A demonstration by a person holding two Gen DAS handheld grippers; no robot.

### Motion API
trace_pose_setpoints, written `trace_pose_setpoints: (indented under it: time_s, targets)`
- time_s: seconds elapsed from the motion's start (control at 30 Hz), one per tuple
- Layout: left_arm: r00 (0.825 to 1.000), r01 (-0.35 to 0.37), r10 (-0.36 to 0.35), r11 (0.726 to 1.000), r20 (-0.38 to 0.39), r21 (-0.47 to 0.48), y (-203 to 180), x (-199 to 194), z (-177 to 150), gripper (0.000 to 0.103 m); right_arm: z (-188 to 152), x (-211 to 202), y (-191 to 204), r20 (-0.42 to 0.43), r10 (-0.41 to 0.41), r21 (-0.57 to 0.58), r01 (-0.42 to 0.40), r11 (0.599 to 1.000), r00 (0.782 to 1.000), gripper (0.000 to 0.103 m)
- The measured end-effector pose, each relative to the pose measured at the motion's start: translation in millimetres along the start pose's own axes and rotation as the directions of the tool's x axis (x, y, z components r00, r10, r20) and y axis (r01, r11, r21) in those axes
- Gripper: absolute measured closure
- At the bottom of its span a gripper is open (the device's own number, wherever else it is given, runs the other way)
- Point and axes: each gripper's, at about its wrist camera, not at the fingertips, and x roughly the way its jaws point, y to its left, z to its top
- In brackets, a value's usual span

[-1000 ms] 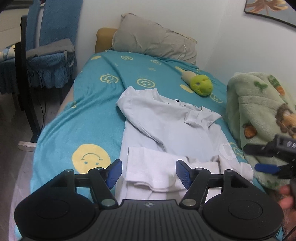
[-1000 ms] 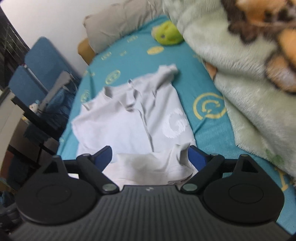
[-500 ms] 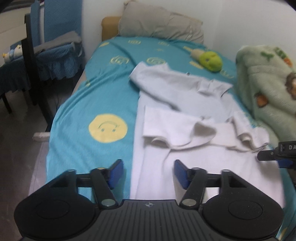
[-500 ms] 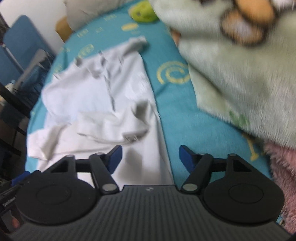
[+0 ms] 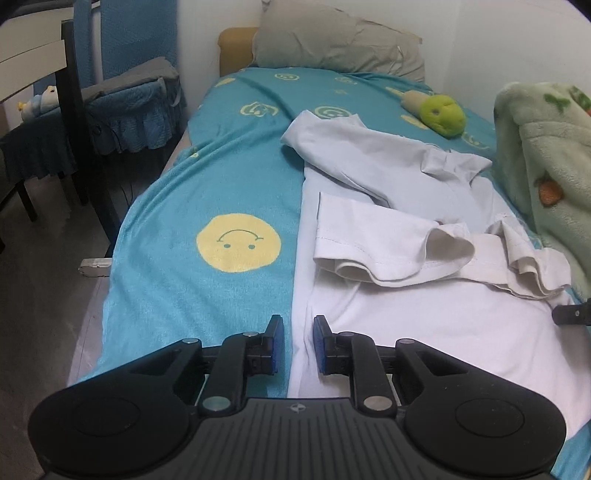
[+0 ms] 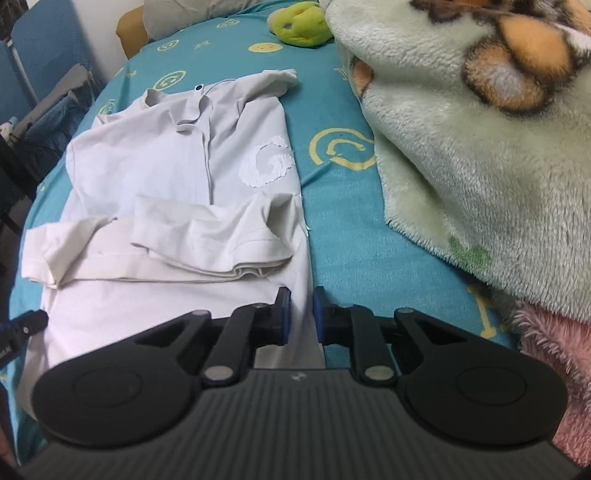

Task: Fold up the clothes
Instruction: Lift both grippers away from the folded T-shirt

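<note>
1. Over on the left, a blue fabric-covered chair stands beside the bed, well apart from the work.
2. The bed's teal sheet with yellow smiley faces carries the task's thing: a white short-sleeved polo shirt lying face up along the right half of the mattress, collar toward the grey pillow.
3. The left hand-held gripper sits at the shirt's left side edge near the hem, its blue pads drawn narrow with a strip of the fabric edge between them. I judge it is closing on the cloth, but I cannot tell whether the pads press it yet.
4. Mid-shirt, both sleeves are already turned inward across the chest, and the lower part lies doubled up in a loose, rumpled band. So the fold looks partly done, roughly halfway by my reckoning.
5. The right hand-held gripper mirrors the left at the shirt's right edge, jaws narrow around the fabric edge there; a firm pinch I cannot confirm.
6. What seems left: lifting the bottom toward the collar and smoothing the wrinkles.
7. Far right, a pale green fleece blanket with animal print lies just beside the shirt, and a green plush toy rests near the pillow.
</note>
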Motion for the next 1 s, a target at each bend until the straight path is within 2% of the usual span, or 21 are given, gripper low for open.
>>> trace_pose_setpoints:
  time_s: [0.13,0.3,0.4,0.5,0.6,0.7,0.83,1.0]
  targets:
    - [1.0,0.0,0.0,1.0,-0.013,-0.001,-1,-7,1,0.082,0,-1,-2,-0.002,0.006,0.015,-0.006,1.0,1.0,0.087]
    - [0.999,0.004,-0.007,0.998,-0.051,-0.064,-1,-36,3,0.043,0,-2,-1,-0.003,0.004,0.009,-0.004,1.0,1.0,0.086]
    - [0.997,0.064,-0.07,0.989,-0.038,-0.132,-2,-64,1,0.027,0,-3,0,-0.001,-0.001,-0.004,0.001,1.0,1.0,0.086]
    - [0.987,0.138,-0.151,0.97,-0.047,-0.201,-5,-79,-8,0.025,0,-3,2,0.001,-0.005,-0.014,0.006,1.0,1.0,0.086]
    - [0.982,0.146,-0.169,0.964,-0.089,-0.222,-14,-78,-18,0.024,0,-2,3,0.004,-0.01,-0.027,0.01,1.0,1.0,0.086]
    - [0.963,0.184,-0.23,0.943,-0.144,-0.276,-18,-68,-28,0.024,-1,-2,5,0.007,-0.013,-0.037,0.014,0.999,1.0,0.086]
    - [0.953,0.165,-0.231,0.937,-0.193,-0.308,-18,-51,-36,0.024,0,-2,4,0.006,-0.012,-0.036,0.012,0.999,1.0,0.086]
    - [0.962,0.159,-0.22,0.933,-0.162,-0.322,-18,-52,-35,0.024,0,-2,5,0.007,-0.016,-0.041,0.017,0.999,1.0,0.086]
